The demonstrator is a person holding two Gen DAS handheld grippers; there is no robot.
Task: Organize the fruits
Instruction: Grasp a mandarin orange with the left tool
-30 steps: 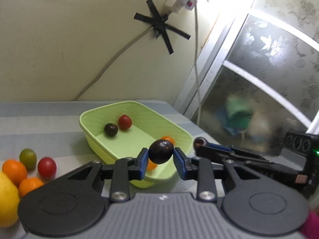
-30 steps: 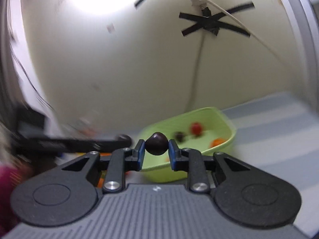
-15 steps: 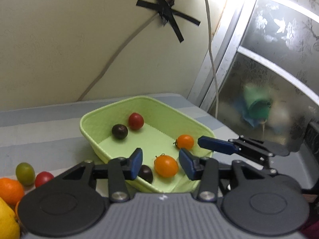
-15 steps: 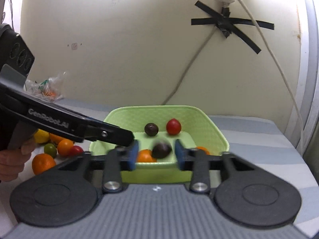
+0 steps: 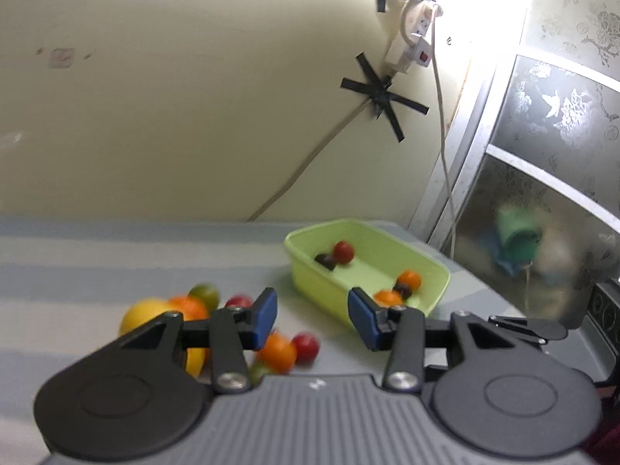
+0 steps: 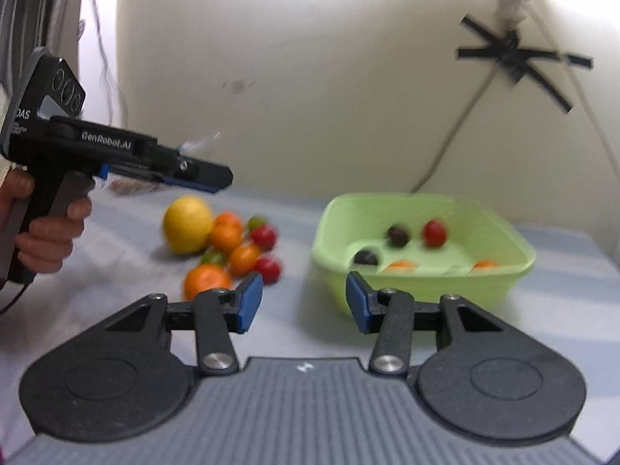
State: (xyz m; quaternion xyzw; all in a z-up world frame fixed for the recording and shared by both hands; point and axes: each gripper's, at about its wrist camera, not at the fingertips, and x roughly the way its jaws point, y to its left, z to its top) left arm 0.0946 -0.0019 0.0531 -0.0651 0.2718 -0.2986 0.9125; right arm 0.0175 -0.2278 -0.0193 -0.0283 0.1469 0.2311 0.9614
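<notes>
**Both tongs empty after dropping dark fruits into the tub**

A second earlier each pair of tongs was clamped on a small dark round fruit; now the left tongs (image 5: 312, 319) and the right tongs (image 6: 304, 302) are both standing apart with nothing between the blue pads. Three dark fruits are now lying in the shallow light-green plastic tub (image 6: 519, 267), one of them, the dark fruit nearest the tub's left wall (image 6: 365, 257), beside the small orange fruits there. Judged from this, two more pieces are sorted, and the step in hand is turning back for the next pick.

The unsorted pile (image 6: 228, 246) is lying on the grey striped worktop (image 6: 116, 271) to the left of the tub: a large yellow citrus (image 6: 188, 224), several orange mandarins, red cherry tomatoes and small green fruits, all touching or just beside one another.

The left tongs are pointing slightly downward, with the pile below the left pad and the tub beyond the right pad. Seen from the right wrist, a hand (image 6: 42, 232) is gripping the left tool's pistol handle, holding it above the worktop, left of the tub and clear of the pile. The right tongs are pointing nearly level at the tub's near left corner.
</notes>
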